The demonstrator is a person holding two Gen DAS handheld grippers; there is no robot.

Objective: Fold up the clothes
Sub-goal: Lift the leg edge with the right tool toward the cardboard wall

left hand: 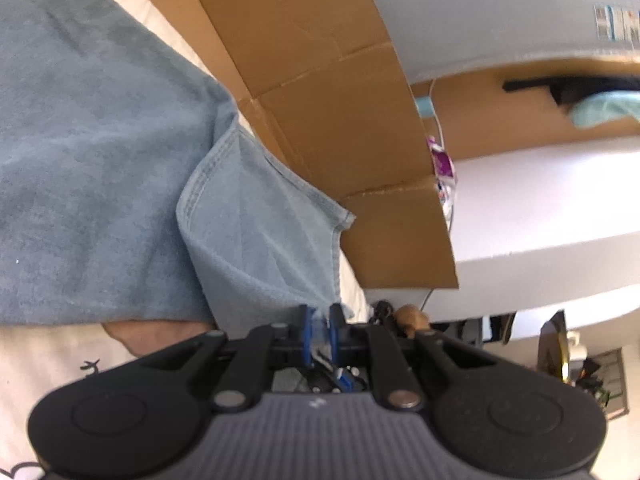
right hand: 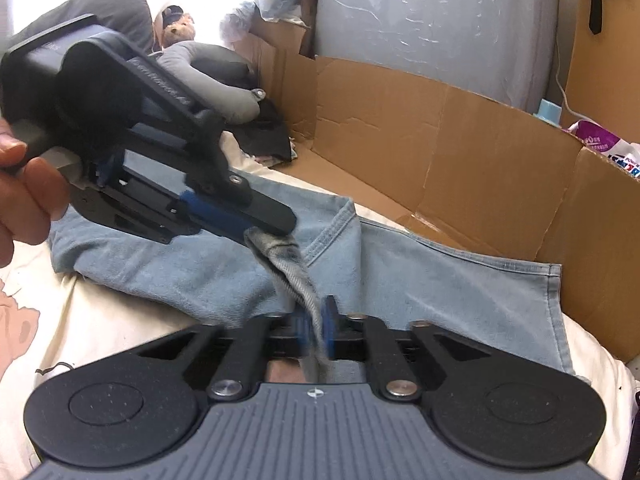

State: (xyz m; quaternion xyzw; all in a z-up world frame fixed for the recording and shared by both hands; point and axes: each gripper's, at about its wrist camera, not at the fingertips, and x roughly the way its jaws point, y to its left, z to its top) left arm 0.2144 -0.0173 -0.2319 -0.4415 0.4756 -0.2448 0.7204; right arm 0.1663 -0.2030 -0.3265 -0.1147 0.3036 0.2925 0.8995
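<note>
Light blue denim garment (right hand: pixel 224 276) lies spread on a cream printed bed sheet (right hand: pixel 100 328), beside brown cardboard sheets (right hand: pixel 460 148). Left gripper (left hand: pixel 319 322): blue-padded fingers (left hand: pixel 307 330) nearly closed, pinching a hemmed denim fold. Right gripper (right hand: pixel 314 330): fingers (right hand: pixel 329 326) squeezed onto a lifted denim strip stretching up to the left gripper's tips. A hand (right hand: pixel 24 196) holds the left gripper's handle.

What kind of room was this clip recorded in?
Most likely a bedroom, doubling as storage. The light blue jeans lie on a cream printed bedsheet, a grey pillow and a teddy bear sit at its far end, and flattened cardboard boxes line the side.
</note>
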